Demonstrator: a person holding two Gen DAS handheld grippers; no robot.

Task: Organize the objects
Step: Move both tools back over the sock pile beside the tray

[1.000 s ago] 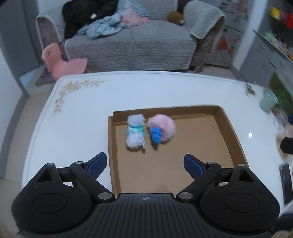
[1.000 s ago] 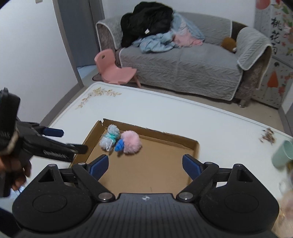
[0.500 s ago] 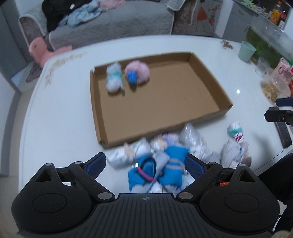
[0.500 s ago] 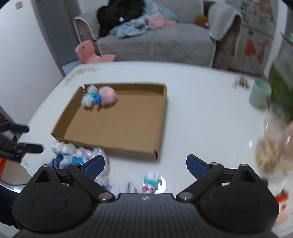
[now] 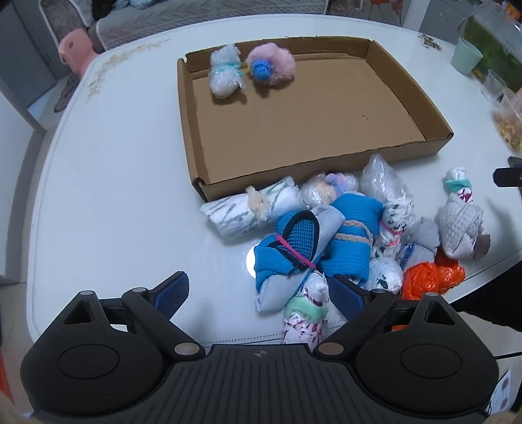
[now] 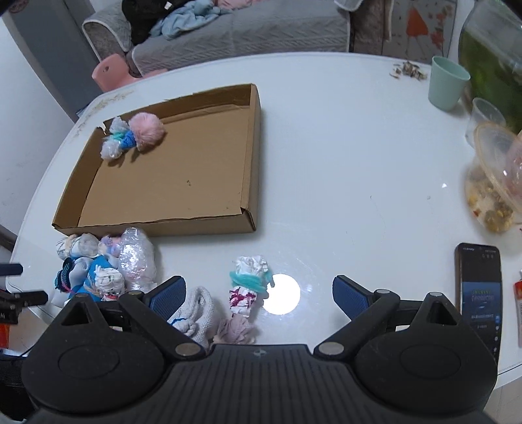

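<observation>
A shallow cardboard tray (image 5: 310,117) (image 6: 169,189) lies on the white table. In its far corner sit a white fluffy bundle (image 5: 225,75) and a pink pom bundle (image 5: 272,67). In front of the tray lies a pile of tied sock bundles, among them a blue roped one (image 5: 349,234) and a blue-grey one (image 5: 293,248). My left gripper (image 5: 259,290) hangs open above the pile's near edge, with a green-tied patterned bundle (image 5: 306,313) between its fingers and untouched. My right gripper (image 6: 259,290) is open over a teal-tied bundle (image 6: 248,283), beside a grey knit bundle (image 6: 195,313).
On the right stand a mint cup (image 6: 447,83), a clear cup (image 6: 486,117), a clear food container (image 6: 492,182) and a phone (image 6: 479,287). An orange bag (image 5: 430,277) lies at the table's near edge. A sofa (image 6: 244,29) and a pink chair (image 6: 111,71) stand beyond.
Both grippers have sunk and tipped downward, from looking across the tray to looking onto the bundles in front of it. Both stay open.
</observation>
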